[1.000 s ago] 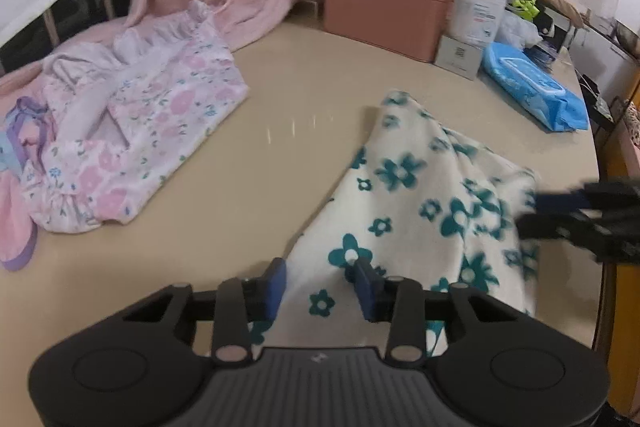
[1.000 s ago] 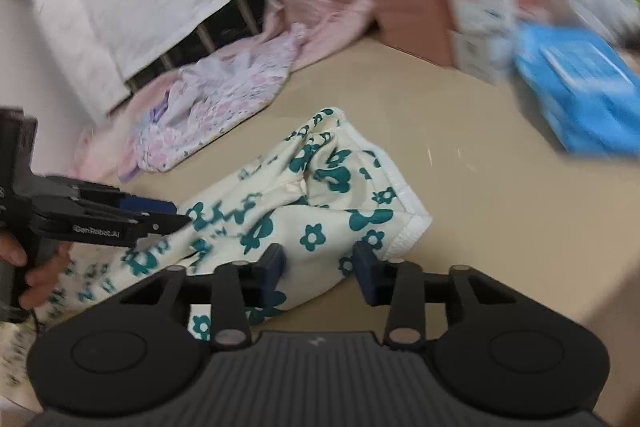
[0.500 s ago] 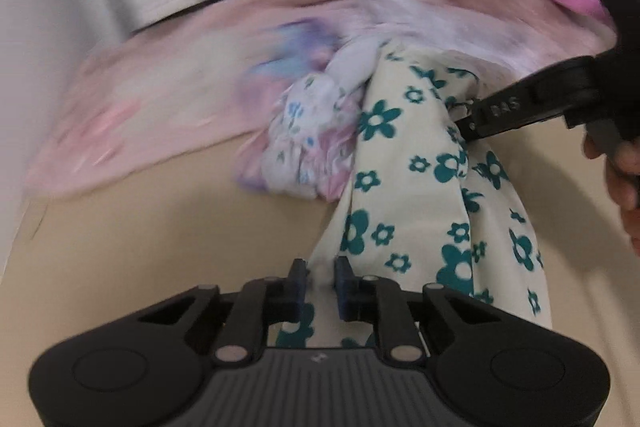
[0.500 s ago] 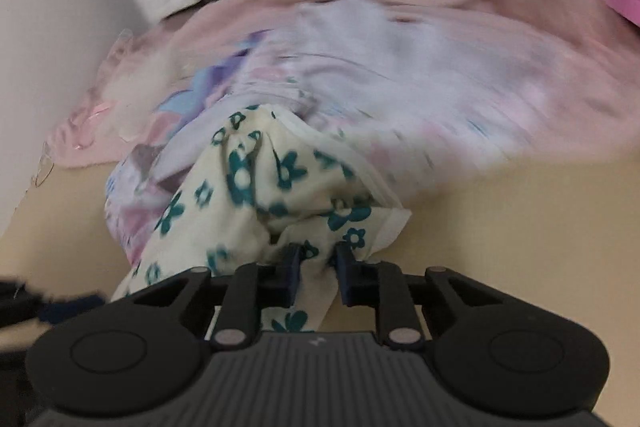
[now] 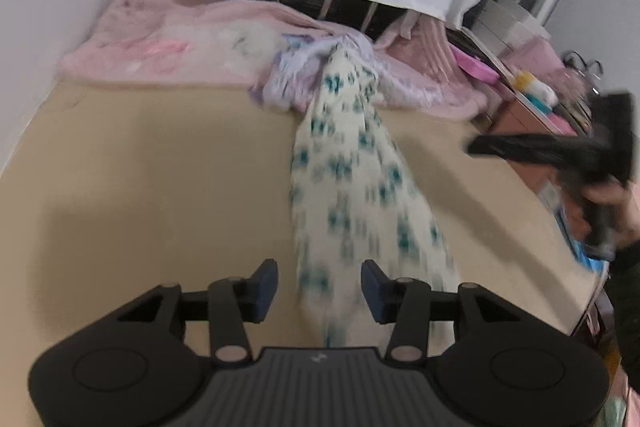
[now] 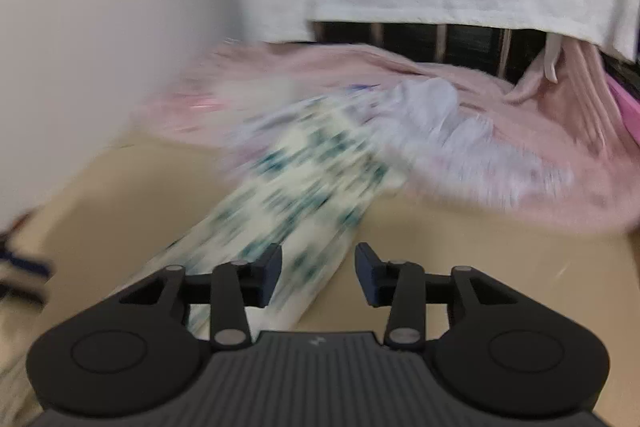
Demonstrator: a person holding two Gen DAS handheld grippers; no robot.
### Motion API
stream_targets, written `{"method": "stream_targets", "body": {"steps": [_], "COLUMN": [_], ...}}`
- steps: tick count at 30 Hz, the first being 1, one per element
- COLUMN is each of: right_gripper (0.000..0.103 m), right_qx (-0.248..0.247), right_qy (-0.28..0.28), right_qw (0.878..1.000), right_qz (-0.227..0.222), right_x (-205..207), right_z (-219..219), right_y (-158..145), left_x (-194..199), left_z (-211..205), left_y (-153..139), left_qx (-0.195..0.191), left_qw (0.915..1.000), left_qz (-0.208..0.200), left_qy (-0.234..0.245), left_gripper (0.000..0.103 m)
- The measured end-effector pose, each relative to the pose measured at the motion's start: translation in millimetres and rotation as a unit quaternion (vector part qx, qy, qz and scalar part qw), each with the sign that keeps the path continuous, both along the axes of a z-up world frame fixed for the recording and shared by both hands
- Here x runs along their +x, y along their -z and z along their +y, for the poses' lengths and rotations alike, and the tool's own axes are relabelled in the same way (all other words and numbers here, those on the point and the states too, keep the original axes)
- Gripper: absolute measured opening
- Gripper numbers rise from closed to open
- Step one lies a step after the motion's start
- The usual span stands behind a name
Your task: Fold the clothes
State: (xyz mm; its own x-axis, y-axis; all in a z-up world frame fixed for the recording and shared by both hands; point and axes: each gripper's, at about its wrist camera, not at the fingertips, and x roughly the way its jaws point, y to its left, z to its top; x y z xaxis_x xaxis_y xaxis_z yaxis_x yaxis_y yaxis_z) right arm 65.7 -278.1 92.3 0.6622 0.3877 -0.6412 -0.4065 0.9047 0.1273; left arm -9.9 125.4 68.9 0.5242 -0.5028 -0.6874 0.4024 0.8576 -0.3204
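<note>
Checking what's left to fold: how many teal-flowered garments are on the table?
1: the teal-flowered garment lies stretched from the pink clothes pile toward the open left gripper. Others may be hidden in that pile.

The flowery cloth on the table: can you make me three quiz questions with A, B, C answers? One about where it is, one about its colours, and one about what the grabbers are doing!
1. Where does the far end of the flowery cloth lie?
A. on the pink pile
B. in a box
C. on the floor

2. What colour are its flowers?
A. red
B. teal
C. yellow

3. How are the left gripper jaws?
A. shut on the cloth
B. open, cloth between them
C. out of sight

Answers:
1. A, the cloth stretches over the table up onto the pink pile.
2. B, teal flowers on cream show in both views, though blurred.
3. B, the jaws stand apart with the cloth running between them; the right gripper is open too.
</note>
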Motion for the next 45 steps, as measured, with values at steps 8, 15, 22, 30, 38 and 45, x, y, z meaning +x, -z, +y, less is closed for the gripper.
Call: {"method": "stream_targets", "body": {"steps": [8,15,22,30,38,45], "right_gripper": [0.042,0.038,0.072,0.08,0.069,0.007], "right_qx": [0.146,0.049,0.029,-0.104,-0.218,-0.142], "right_qy": [-0.059,-0.083,-0.135,-0.248,-0.25,-0.258], "right_qw": [0.986,0.995,0.988,0.942,0.894,0.924], "right_qz": [0.053,0.007,-0.074,-0.202,-0.301,-0.243], "right_x": [-169.5,-200.0,-254.1,-324.3,-327.4,-296.6], "right_z": [20.7,48.9,20.2,50.4,75.6,73.2], "right_y": [53.3,63.2,50.5,84.0,119.4,108.9], "left_x": [-77.2,-115.5,-190.0,-226.5,-223.9,-198.8], "left_z": [17.4,-37.1,-19.3,-21.9,-48.5,-49.8], "left_y": [45.2,44.3,40.3,80.8,109.3,82.9], "left_qx": [-0.056,-0.014,0.049,0.164,0.22,0.17], "left_qw": [0.9976,0.9983,0.9591,0.8899,0.8335,0.8747], "left_qz": [0.038,-0.028,-0.238,-0.328,-0.399,-0.342], "left_qy": [-0.011,0.049,0.145,0.272,0.312,0.299], "left_gripper": [0.015,0.022,0.082,0.079,0.048,0.006]}}
